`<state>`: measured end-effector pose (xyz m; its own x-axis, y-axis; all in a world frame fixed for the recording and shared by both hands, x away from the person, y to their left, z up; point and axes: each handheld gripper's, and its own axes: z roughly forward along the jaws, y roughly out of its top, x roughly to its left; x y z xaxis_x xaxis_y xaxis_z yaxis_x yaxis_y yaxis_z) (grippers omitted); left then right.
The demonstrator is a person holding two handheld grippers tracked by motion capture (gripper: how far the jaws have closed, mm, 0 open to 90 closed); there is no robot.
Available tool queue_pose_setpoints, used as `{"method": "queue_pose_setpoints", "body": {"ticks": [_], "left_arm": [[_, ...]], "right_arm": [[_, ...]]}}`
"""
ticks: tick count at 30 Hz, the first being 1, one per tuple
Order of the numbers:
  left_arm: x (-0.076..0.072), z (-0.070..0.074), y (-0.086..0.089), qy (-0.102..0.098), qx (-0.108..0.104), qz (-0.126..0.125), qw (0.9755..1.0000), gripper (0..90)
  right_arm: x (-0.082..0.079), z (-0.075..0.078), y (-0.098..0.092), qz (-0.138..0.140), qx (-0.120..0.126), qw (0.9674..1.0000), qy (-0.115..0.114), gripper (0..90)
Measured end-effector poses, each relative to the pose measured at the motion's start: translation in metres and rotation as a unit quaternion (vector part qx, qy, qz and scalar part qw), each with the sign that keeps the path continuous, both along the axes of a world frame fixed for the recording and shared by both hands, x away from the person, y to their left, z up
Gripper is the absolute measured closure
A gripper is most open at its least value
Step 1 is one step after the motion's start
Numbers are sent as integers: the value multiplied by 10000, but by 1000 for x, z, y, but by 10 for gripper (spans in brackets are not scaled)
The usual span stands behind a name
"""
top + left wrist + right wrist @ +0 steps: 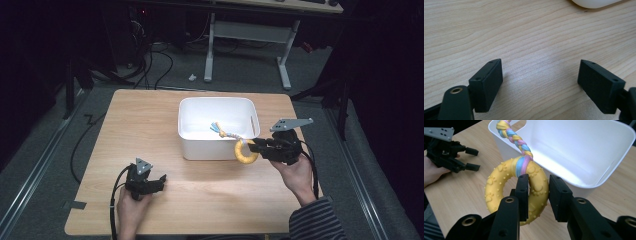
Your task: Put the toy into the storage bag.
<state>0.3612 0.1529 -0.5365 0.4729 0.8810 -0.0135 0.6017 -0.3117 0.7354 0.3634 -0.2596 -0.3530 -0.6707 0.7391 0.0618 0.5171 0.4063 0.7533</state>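
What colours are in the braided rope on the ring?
Yellow, light blue and pink strands on the rope, clearest in the right gripper view.

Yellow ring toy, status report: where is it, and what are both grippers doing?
Right hand-held gripper shut on yellow ring toy, outside white bin. Braided rope trails over the rim. Left hand-held gripper open, resting over bare table.

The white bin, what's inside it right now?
In the white bin, the braided rope lies with its frayed end on the floor. It runs over the rim to the yellow ring, held outside by the right gripper. The near wall hides the floor strip behind it.
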Motion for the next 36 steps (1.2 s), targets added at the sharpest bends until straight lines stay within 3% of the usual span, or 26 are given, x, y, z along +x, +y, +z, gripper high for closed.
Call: {"method": "queue_pose_setpoints", "body": {"ticks": [6, 15, 36], "left_arm": [[0, 0, 0, 10, -1, -8, 10000, 205], [0, 0, 0, -1, 1, -1, 10000, 205], [0, 0, 0, 5, 2, -9, 10000, 205]], "right_arm": [[9, 4, 2, -51, 30, 9999, -137, 710], [38, 2, 1, -274, 39, 9996, 19, 711], [77, -4, 11, -453, -74, 9987, 219, 710]]}}
